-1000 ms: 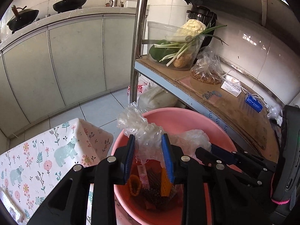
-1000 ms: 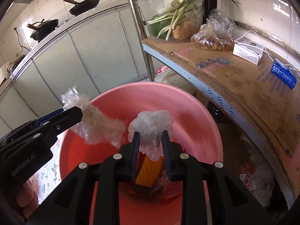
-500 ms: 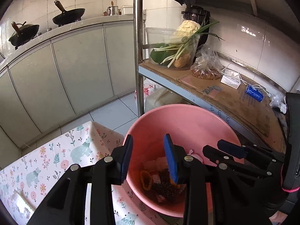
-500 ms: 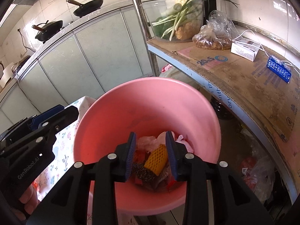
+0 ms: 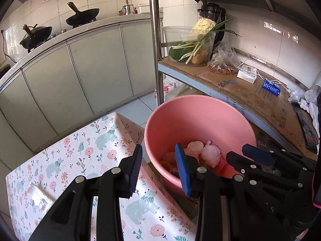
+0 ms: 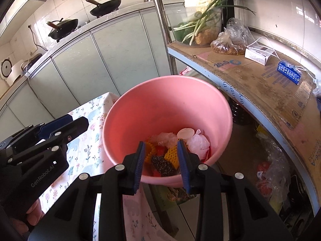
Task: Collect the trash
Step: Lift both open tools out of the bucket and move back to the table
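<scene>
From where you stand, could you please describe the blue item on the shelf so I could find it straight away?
Start at the metal shelf lined with cardboard, right of the pink bucket. Past the clear vegetable tub, the bagged food and a small white box lies the blue item: flat, gridded, white cord attached, the shelf's only blue thing.

bright daylight fills both views, coming from the upper right. it throws window glare onto the glossy wall tiles [image 5: 276, 30] and a washed-out white patch at the top right corner. the pink bucket [image 6: 168, 100] is evenly lit, with soft shade under the shelf [image 6: 260, 92]. both pictures are sharp, without motion blur. straight lines bow strongly towards the dark, rounded corners.
</scene>
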A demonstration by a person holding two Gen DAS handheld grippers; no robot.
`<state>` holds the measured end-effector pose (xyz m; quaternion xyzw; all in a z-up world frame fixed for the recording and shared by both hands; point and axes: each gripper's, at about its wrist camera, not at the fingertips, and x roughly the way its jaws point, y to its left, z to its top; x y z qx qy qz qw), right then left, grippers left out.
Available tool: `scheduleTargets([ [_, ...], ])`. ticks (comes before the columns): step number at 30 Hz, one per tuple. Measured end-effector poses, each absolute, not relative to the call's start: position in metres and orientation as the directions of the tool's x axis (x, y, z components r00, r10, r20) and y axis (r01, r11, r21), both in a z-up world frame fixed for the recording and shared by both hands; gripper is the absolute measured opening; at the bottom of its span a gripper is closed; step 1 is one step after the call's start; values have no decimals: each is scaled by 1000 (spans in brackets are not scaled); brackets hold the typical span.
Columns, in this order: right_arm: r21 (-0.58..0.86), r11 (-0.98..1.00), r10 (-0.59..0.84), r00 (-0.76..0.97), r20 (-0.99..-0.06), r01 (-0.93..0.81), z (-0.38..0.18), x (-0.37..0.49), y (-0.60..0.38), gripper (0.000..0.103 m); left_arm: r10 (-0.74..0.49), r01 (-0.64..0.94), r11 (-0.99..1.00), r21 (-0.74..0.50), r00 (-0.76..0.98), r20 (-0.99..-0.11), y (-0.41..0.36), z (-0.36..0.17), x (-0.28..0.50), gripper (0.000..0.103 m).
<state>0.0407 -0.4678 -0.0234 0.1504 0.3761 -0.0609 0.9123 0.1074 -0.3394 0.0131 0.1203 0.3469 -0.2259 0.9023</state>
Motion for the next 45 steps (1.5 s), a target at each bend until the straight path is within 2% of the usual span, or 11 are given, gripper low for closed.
scheduleTargets([
  [17, 199, 966, 20, 715, -699, 167, -6, 8, -429, 33, -313, 474, 877, 79, 689, -654, -305, 30, 66, 33],
  [45, 151, 988, 94, 667, -739, 28, -13, -5, -346, 33, -305, 441, 898, -11, 602, -738, -221, 0, 44, 33],
])
